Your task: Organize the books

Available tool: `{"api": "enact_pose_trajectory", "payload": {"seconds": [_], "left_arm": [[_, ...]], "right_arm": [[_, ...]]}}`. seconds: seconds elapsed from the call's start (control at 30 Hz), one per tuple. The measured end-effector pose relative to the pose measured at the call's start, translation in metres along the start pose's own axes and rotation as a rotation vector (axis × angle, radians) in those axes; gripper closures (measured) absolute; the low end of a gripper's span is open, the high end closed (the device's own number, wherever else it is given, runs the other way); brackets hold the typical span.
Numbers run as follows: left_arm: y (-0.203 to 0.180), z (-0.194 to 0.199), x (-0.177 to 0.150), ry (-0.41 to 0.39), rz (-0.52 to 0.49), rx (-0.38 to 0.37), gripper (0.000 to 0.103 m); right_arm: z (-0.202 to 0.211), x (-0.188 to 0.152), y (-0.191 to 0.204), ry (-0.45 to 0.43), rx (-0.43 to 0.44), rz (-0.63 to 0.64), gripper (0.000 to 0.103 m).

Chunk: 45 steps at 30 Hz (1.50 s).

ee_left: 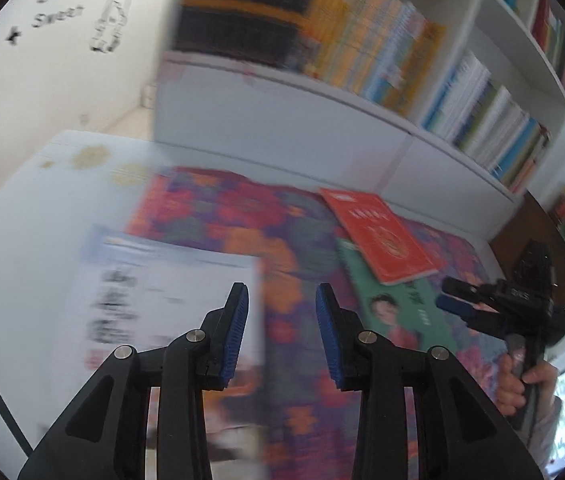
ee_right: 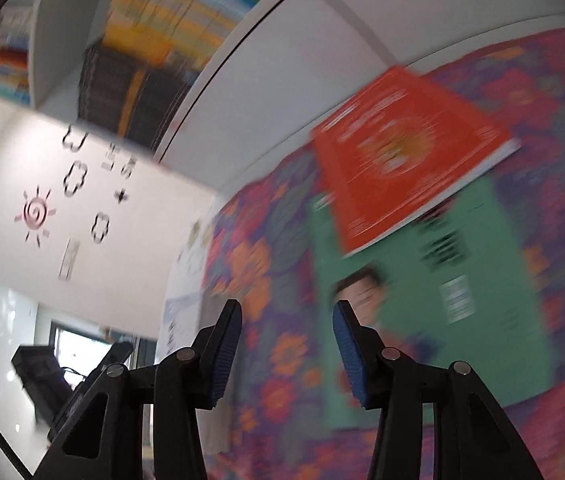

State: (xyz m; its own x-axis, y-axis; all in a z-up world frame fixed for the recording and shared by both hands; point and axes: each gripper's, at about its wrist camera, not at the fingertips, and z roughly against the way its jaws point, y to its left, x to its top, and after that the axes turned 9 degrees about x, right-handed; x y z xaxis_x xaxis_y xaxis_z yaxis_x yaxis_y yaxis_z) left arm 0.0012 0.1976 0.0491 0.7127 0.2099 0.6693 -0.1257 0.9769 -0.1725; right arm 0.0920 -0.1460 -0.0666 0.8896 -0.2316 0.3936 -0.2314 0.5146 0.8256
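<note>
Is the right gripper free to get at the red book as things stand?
Probably yes. The right gripper is open with nothing between its jaws, and the red book lies uncovered on top of the green book ahead of it.

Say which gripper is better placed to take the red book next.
Probably right: the right gripper, open and empty, faces the red book on the green book. The left gripper points beside the white book.

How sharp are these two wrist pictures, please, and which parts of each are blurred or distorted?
Left wrist view: the left claw is crisp, the white book and shelved books smear with motion, the red book stays fairly readable. Right wrist view: the right claw is sharp, the red book and green book streak. Both views bend straight shelf edges, fisheye fashion.
</note>
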Motion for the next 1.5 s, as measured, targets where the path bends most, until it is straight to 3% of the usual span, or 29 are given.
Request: {"api": "enact_pose_trajectory", "payload": {"seconds": [0.2,0.37,0.53,0.6,0.67,0.73,0.83,1.1,1.2,1.5], "left_arm": [[-0.065,-0.054,0.001,0.085,0.013,-0.052,0.071],[-0.095,-0.11,-0.001,0.119,0.098,-0.068,0.071],[-0.115,-0.162,-0.023,0.162,0.128,-0.115,0.071],[-0.12,-0.163,-0.029,0.071,0.127,-0.131,0.067],[-0.13,-0.165,-0.029,0.048,0.07,-0.11,0.067],[-0.135,-0.169,-0.026,0.051,0.048,-0.116,0.067],[-0.129,-0.176,-0.021,0.075,0.103,-0.152,0.067],[-0.133,-0.192,-0.013,0.088,0.174,-0.194,0.067],[-0.135,-0.19,-0.015,0.075,0.135,-0.188,0.068],[-0.142,-0.188,-0.018,0.035,0.007,-0.135,0.067]], "right_arm": [[0.041,0.026,-0.063,-0.062,-0.021,-0.1,0.057],[0.057,0.052,-0.089,-0.151,-0.029,-0.082,0.057],[0.042,0.073,-0.101,-0.18,-0.078,-0.011,0.057],[0.035,0.076,-0.104,-0.206,-0.071,0.025,0.057],[0.026,0.077,-0.112,-0.227,-0.081,0.037,0.057],[0.02,0.078,-0.117,-0.228,-0.108,0.044,0.058],[0.014,0.078,-0.109,-0.213,-0.148,0.092,0.057],[0.013,0.08,-0.109,-0.207,-0.158,0.097,0.061],[0.011,0.075,-0.105,-0.201,-0.192,0.116,0.068],[-0.006,0.067,-0.084,-0.158,-0.344,0.264,0.067]]}}
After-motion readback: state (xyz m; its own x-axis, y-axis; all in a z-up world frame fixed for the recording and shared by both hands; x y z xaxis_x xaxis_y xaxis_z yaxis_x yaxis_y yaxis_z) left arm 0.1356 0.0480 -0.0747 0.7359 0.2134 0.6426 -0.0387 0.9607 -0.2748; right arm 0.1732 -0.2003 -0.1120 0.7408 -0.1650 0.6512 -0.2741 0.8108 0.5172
